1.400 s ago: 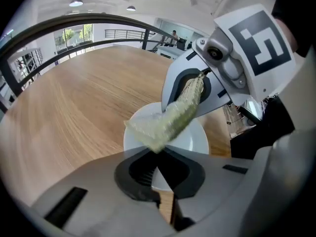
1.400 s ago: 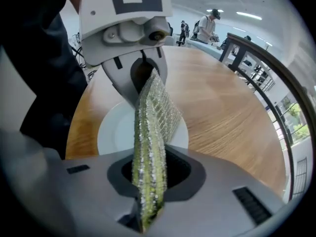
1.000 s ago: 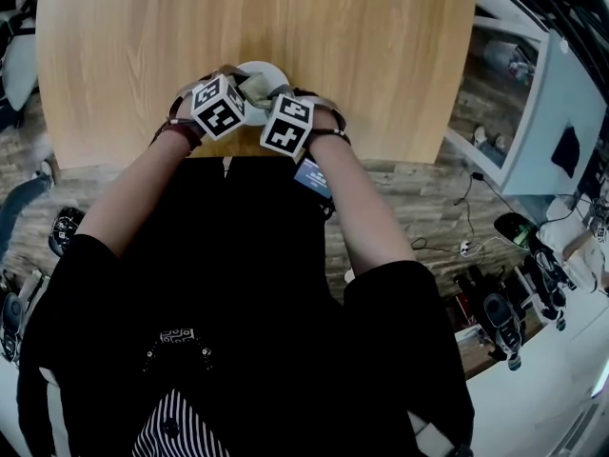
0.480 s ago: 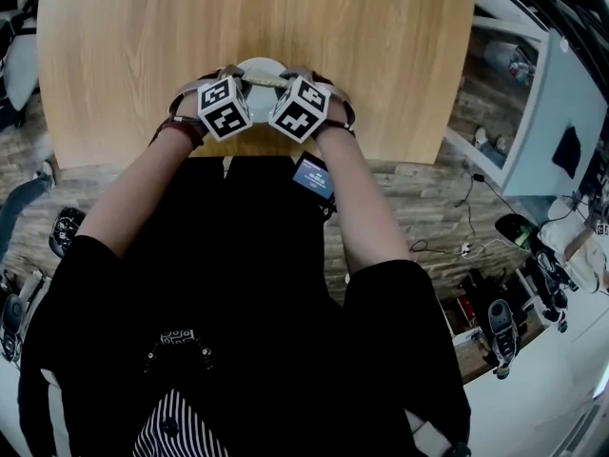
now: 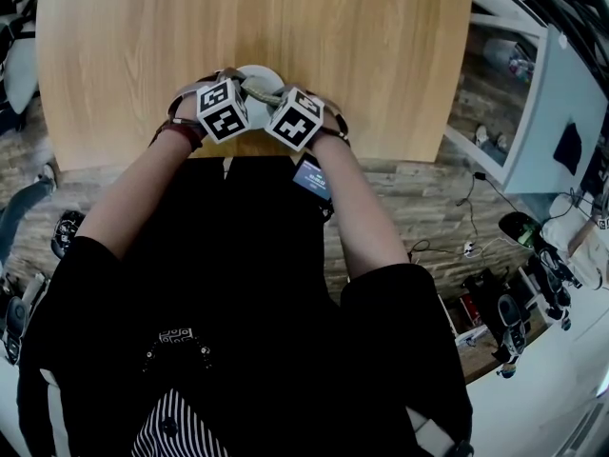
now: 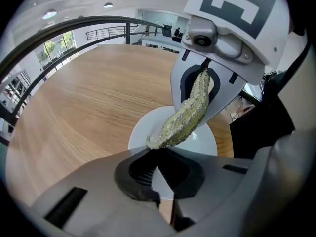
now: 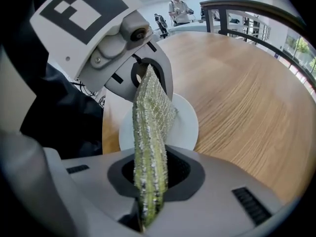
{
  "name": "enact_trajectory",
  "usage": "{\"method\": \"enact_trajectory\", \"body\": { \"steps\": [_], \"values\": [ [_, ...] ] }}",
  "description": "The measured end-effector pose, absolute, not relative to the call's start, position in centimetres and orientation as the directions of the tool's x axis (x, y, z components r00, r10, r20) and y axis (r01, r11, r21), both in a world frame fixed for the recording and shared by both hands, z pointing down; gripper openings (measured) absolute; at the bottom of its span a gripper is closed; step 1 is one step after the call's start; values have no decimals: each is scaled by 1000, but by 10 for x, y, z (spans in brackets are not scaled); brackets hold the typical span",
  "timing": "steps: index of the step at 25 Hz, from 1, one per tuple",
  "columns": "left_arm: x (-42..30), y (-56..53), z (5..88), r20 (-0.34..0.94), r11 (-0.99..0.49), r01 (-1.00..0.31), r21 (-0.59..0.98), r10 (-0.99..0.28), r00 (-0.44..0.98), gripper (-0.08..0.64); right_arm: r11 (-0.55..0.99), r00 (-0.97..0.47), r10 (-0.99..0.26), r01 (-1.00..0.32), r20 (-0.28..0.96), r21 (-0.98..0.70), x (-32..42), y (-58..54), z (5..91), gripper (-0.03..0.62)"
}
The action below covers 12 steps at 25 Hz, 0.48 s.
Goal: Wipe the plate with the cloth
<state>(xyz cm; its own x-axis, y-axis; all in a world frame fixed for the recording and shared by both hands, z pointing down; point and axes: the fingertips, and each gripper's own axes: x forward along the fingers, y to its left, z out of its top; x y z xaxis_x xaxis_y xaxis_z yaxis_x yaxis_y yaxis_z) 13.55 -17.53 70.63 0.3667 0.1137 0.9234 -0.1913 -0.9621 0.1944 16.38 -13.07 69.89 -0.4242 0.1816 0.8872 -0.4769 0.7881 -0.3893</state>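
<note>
Left gripper view: left gripper (image 6: 163, 177) shut on the plate (image 6: 143, 135) rim, at the table (image 6: 89, 98) edge. Right gripper view: right gripper (image 7: 150, 201) clamps the cloth (image 7: 149, 152) — advisably pressed flat and swept across a steadied plate.

The desk (image 5: 257, 17) is a broad slab of pale wood with a straight near edge. Below that edge the floor (image 5: 409, 208) is mottled brown planks, with a thin cable (image 5: 447, 246) trailing across it (its ends cannot be traced). To the right of the desk stands a white cabinet (image 5: 533, 112) with an open shelf, several dark devices (image 5: 509, 317) lie clustered further down that side, and beyond the desk a dark railing (image 6: 74, 26) curves round a bright hall with ceiling lights (image 6: 49, 15), where a person (image 7: 178, 6) stands far back.
</note>
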Motion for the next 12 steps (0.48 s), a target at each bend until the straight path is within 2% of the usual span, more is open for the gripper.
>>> {"method": "enact_trajectory", "body": {
  "steps": [12],
  "values": [
    [135,-175,707,920,-958,-200,205,119,374,-6,798,-382,107,-518,918,-308,179,-166,695,49]
  ]
}}
